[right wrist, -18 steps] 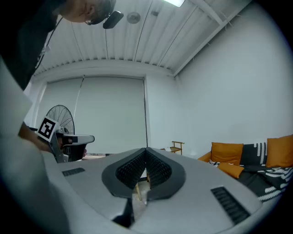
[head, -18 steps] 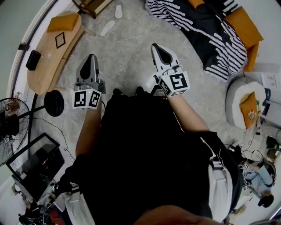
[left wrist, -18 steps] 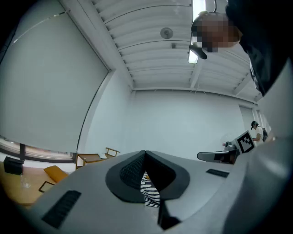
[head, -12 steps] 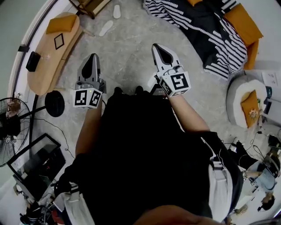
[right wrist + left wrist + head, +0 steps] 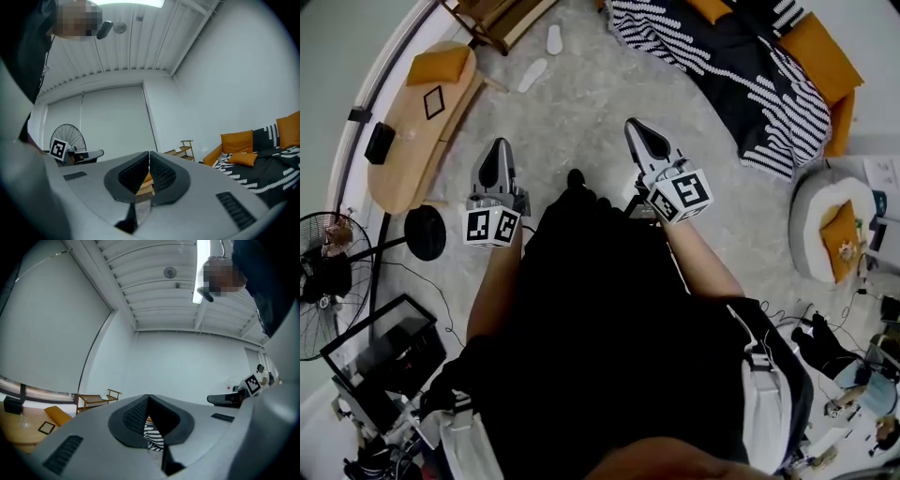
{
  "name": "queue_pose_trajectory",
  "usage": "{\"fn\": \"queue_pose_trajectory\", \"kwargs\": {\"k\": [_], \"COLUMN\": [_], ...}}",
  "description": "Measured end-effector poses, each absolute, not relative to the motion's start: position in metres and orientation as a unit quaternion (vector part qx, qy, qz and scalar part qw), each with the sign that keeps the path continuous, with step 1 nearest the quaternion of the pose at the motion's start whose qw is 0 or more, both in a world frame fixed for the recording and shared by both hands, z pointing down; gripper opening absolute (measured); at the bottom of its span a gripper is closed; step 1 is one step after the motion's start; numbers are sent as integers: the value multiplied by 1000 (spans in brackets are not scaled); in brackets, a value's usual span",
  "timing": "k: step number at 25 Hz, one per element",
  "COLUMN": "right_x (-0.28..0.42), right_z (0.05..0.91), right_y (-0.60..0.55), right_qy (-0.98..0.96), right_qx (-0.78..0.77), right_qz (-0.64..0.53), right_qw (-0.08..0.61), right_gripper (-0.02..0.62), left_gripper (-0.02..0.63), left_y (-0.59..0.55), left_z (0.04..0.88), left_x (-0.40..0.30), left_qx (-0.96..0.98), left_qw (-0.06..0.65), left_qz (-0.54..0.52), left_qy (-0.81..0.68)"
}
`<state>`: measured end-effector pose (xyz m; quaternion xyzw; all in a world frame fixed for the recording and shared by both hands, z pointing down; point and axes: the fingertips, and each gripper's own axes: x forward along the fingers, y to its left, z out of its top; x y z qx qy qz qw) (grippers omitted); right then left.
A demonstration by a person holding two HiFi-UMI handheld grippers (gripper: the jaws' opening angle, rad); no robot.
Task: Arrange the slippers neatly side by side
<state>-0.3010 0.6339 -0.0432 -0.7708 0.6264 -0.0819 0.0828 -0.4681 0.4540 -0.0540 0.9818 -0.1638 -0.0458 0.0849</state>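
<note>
Looking down in the head view: left tool (image 5: 497, 150) and right tool (image 5: 637, 129) held out level over the pale floor (image 5: 581, 103), apart from each other, ahead of a black-clad body. Lying much farther up the floor, well away from both tools: far slipper (image 5: 554, 39) and near slipper (image 5: 532, 75). Both white, apart from each other and angled differently, not side by side. Placed near a wooden rack (image 5: 502, 14) and the end of an oval surface (image 5: 403, 159) bearing an orange cushion (image 5: 438, 66). Caught by the head view alone, not by either tool's own camera.

Seen in the left gripper view: jaws clenched, tips meeting, gripping nothing. Only a sliver of striped blanket (image 5: 152, 437) showing through the slit lower down, with the rack at left and the right tool's marker cube at the right edge.

Seen in the right gripper view: jaws likewise clenched on nothing. Beyond them a standing fan (image 5: 68, 136) behind the left tool, and orange sofa cushions (image 5: 239, 140) at right.
</note>
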Motion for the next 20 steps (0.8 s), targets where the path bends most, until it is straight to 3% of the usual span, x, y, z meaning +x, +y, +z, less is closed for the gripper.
{"fn": "queue_pose_trajectory", "kwargs": {"k": [20], "right_x": [-219], "right_z": [-28], "right_y": [554], "right_qy": [646], "right_qx": [-752], "right_qz": [-106], "right_qw": [72], "right_gripper": [32], "left_gripper": [14], "left_y": [377], "left_z": [-34], "left_x": [-370], "left_qx": [976], "left_qw": [122], "left_qz": [-56], "left_qy": [-173]}}
